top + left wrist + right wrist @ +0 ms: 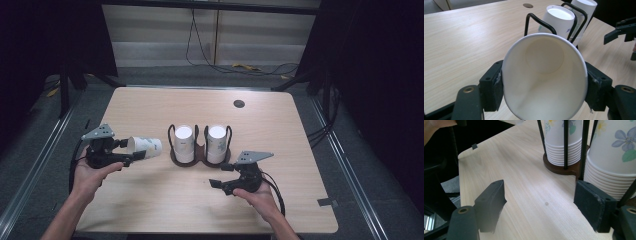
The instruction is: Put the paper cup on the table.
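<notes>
My left gripper [134,150] is shut on a white paper cup [145,147] that lies on its side, bottom toward the cup holder. In the left gripper view the cup [544,80] is squeezed oval between the pads [495,90], its mouth facing the camera. A dark wire cup holder [200,157] at mid-table carries two upside-down stacks of flowered cups [183,142] [216,142]. My right gripper [220,184] rests low by the holder's front right, open with nothing between the jaws. Its view has the two stacks [562,142] [614,160] close ahead.
The light wooden table [200,210] has a round cable hole [239,103] at the back right. Black frame rails run along both sides of the table. Cables lie on the floor behind the table.
</notes>
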`<state>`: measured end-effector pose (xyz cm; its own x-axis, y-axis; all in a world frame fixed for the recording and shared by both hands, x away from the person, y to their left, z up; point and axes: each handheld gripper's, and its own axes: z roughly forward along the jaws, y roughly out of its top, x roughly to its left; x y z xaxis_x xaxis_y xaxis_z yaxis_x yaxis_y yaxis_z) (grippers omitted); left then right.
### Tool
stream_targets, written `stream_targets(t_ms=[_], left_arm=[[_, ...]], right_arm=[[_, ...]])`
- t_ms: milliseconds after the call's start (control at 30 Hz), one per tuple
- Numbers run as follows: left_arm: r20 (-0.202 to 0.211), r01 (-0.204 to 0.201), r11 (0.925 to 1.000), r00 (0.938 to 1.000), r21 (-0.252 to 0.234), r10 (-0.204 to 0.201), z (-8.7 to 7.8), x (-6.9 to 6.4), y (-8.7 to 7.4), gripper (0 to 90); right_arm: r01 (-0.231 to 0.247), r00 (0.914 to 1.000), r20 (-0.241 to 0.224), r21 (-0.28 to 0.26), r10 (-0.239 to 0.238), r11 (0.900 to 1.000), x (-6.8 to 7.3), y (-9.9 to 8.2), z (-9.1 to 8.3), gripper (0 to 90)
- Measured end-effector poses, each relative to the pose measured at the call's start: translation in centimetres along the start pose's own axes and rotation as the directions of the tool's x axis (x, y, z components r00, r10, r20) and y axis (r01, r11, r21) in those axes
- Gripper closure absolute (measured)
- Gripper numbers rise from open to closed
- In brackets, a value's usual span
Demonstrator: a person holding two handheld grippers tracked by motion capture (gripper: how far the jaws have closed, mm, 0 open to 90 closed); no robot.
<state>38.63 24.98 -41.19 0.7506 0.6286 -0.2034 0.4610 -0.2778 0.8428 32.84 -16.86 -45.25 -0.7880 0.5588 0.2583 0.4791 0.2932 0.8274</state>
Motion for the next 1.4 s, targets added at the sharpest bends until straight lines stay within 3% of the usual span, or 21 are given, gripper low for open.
stream_targets(t_ms=[100,267,433,600,767,900,1033,1133,1233,1300,1333,1400], left_arm=[[-0.016,-0.009,0.9997,0.9998,0.022,0.01,0.0,0.0,0.2,29.4],[-0.044,0.013,0.9992,0.999,0.037,-0.011,0.2,0.5,0.5,29.4],[-0.098,0.041,0.9952,0.9946,0.089,-0.032,0.7,1.4,0.8,28.6],[-0.116,0.027,0.9912,0.9932,0.129,-0.012,1.1,1.8,0.9,28.5],[-0.16,0.058,0.9876,0.9866,0.146,-0.034,1.7,3.0,0.8,28.7],[-0.176,0.076,0.9775,0.9835,0.197,-0.04,2.3,3.9,1.1,28.6],[-0.165,0.072,0.9684,0.9857,0.239,-0.033,2.5,4.3,1.5,28.6],[-0.191,0.078,0.9609,0.9812,0.266,-0.027,2.4,4.7,1.5,28.8],[-0.213,0.09,0.9583,0.9766,0.271,-0.031,2.3,5.1,1.6,28.9],[-0.215,0.094,0.9524,0.9761,0.29,-0.031,2.4,5.4,1.7,28.7],[-0.223,0.087,0.9465,0.9746,0.311,-0.016,2.5,5.6,1.9,28.6],[-0.249,0.074,0.9419,0.9685,0.328,0.01,2.7,5.5,2.0,27.8]], right_arm=[[0.003,1.0,0.003,-0.004,-0.003,1.0,0.1,0.0,-0.1,24.7],[0.006,1.0,0.005,-0.004,-0.006,1.0,0.2,0.0,-0.1,24.7],[0.0,1.0,0.008,0.0,0.0,1.0,0.0,0.0,0.1,24.0],[-0.003,0.9999,0.011,0.011,0.003,0.9999,-0.1,-0.2,0.3,23.5],[0.001,0.9999,0.011,0.01,-0.002,1.0,0.1,-0.1,0.3,23.5],[-0.001,0.9999,0.014,0.009,0.001,1.0,0.0,-0.1,0.2,23.5],[0.006,0.9999,0.013,0.013,-0.006,0.9999,0.1,-0.1,0.3,23.5],[0.002,0.9999,0.016,0.008,-0.002,1.0,0.1,-0.1,0.2,23.5],[0.0,0.9999,0.017,0.009,-0.001,1.0,0.1,-0.1,0.2,23.5],[0.005,0.9999,0.014,0.015,-0.005,0.9999,0.2,-0.1,0.3,23.5],[0.006,0.9999,0.013,0.016,-0.007,0.9998,0.2,-0.1,0.4,23.5],[0.008,0.9999,0.01,0.02,-0.008,0.9998,0.2,-0.1,0.5,23.7]])
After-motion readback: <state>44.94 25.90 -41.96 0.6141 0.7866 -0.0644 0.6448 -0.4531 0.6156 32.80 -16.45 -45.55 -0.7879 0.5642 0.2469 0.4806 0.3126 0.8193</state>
